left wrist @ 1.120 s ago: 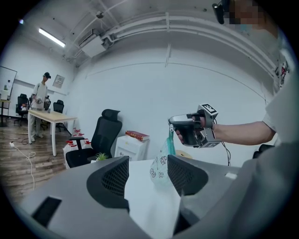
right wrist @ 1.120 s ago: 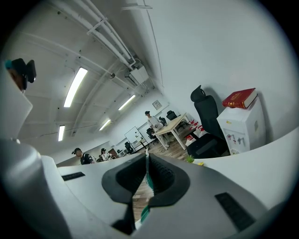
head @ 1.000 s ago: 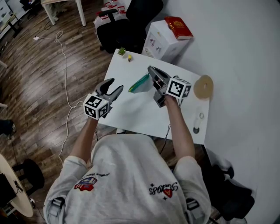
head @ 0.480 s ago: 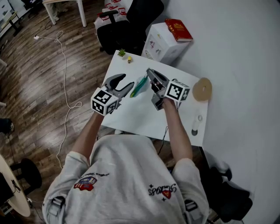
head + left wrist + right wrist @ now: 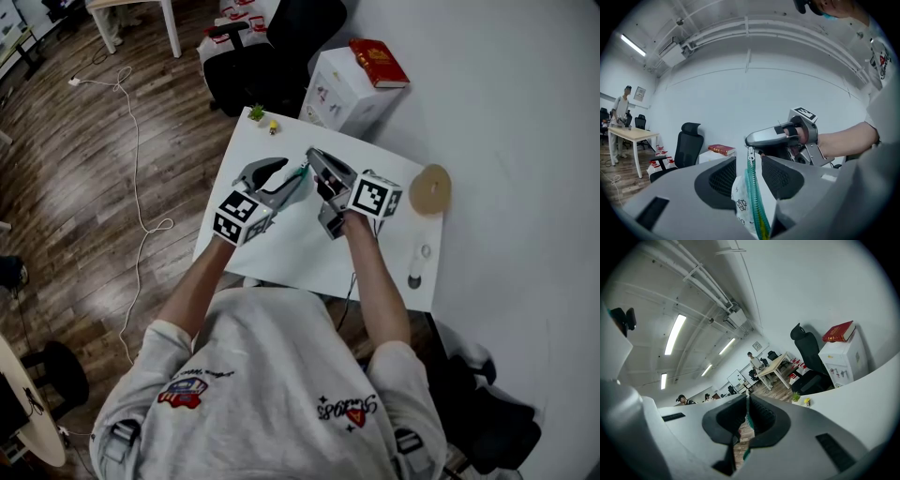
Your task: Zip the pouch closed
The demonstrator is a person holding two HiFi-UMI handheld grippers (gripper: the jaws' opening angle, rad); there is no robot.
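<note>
A white table (image 5: 281, 253) lies below me, and I hold a small white pouch (image 5: 740, 206) up off it, edge on, between my two tongs. My right tongs (image 5: 747, 404) are clenched on one end of the pouch and carry it. My left tongs (image 5: 749, 163) have just been closing and stand half apart around the pouch. Its teal zipper (image 5: 753, 197) runs up between the pads, which do not seem to press on it yet. The little metal pull (image 5: 750, 154) sits at the top, just below the right tongs. The risks, as I judge them: if the left tongs close on cloth and teeth rather than the pull, the slider will not run. Tugging then could drag the pouch out of the right grip, or bunch the cloth and jam the zipper.
</note>
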